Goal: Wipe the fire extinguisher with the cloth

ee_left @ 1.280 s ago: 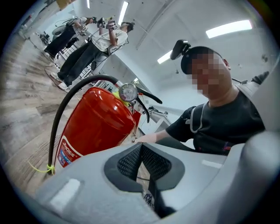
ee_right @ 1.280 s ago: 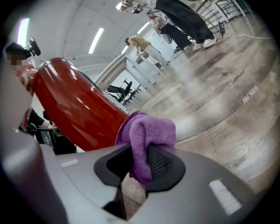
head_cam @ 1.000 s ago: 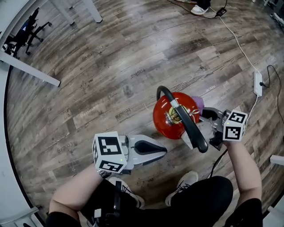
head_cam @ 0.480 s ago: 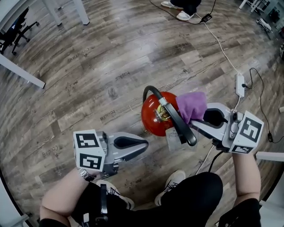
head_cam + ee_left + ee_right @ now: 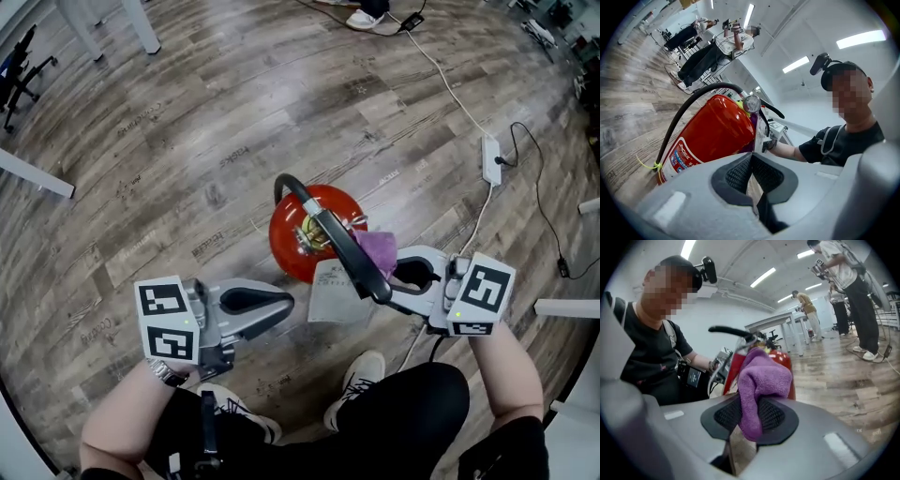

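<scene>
Head view: red fire extinguisher (image 5: 295, 246) stands on the wood floor (image 5: 187, 141), seen from above, right in front of the person's shoes (image 5: 361, 373). A black hose (image 5: 281, 187) arcs off its top on the far-left side. A black lever handle (image 5: 352, 256) runs over the top toward the person. A pale tag (image 5: 330, 302) hangs at the near side.

The right hand-held gripper (image 5: 394, 275) sits at the extinguisher's right, pointing in at it, w/ the purple cloth (image 5: 380, 249) at its tips. Right gripper view: jaws partway apart, pads clamped on a fold of the cloth. The cloth bunches into a lump past the pads, w/ the red cylinder directly behind it. It lies at the extinguisher's upper right shoulder, under the lever. Whether it actually touches the red shell, can't tell.

The left hand-held gripper (image 5: 284, 307) is near-left of the extinguisher, tips just short of it, not touching. Left gripper view: jaws fully together, nothing btw them. Past them is the red body w/ its label (image 5: 679, 154), and the pressure gauge (image 5: 751, 103) at the top.

Bg: a white power strip (image 5: 490, 159) w/ cable lies on the floor well to the right. Table legs (image 5: 142, 26) show at far left. Other people (image 5: 848, 282) stand across the room.
</scene>
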Tool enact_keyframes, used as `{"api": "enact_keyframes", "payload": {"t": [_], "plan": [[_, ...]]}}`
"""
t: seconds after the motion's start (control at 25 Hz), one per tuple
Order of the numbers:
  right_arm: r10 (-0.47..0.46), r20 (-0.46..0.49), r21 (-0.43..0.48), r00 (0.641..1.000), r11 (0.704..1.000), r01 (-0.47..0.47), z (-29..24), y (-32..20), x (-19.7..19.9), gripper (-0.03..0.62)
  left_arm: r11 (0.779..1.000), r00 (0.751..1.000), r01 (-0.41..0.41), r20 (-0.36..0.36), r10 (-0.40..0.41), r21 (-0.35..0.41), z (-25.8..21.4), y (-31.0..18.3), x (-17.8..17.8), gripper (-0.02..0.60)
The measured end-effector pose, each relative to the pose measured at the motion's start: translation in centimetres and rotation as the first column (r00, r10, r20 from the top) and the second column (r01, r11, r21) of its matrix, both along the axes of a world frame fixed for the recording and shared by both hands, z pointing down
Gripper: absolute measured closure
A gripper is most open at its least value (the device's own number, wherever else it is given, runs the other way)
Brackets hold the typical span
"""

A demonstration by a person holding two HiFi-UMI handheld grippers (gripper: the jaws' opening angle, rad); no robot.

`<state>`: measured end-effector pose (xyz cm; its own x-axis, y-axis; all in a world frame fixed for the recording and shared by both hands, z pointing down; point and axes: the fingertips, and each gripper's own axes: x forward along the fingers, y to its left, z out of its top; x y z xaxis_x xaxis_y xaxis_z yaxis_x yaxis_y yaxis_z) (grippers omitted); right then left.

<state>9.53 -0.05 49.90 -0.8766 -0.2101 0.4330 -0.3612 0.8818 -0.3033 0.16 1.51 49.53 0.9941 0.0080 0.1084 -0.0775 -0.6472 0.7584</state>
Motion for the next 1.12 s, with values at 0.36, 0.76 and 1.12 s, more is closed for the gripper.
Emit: {"api": "enact_keyframes", "payload": {"t": [0.36, 0.76, 1.12], "plan": [[0.0, -0.073, -0.301, 0.997, 0.953, -0.022, 16.8, 2.6, -3.2, 0.502, 1.0, 0.999, 0.021, 0.026, -0.021, -0.014, 0.7, 0.2, -0.8, 0.584], [0.162, -0.056, -0.483, 0.985, 0.859, -0.169, 26.9, 3.2, -4.2, 0.503, 0.992, 0.99, 0.12, 0.077, -0.116, -0.047, 2.2, -0.1, -3.5, 0.584], [0.252, 0.04, -0.475, 0.967, 0.856, -0.203, 22.7, 1.4, -2.0, 0.503, 0.992, 0.99, 0.119, 0.076, -0.116, -0.038, 2.4, -1.3, -2.8, 0.584]]}}
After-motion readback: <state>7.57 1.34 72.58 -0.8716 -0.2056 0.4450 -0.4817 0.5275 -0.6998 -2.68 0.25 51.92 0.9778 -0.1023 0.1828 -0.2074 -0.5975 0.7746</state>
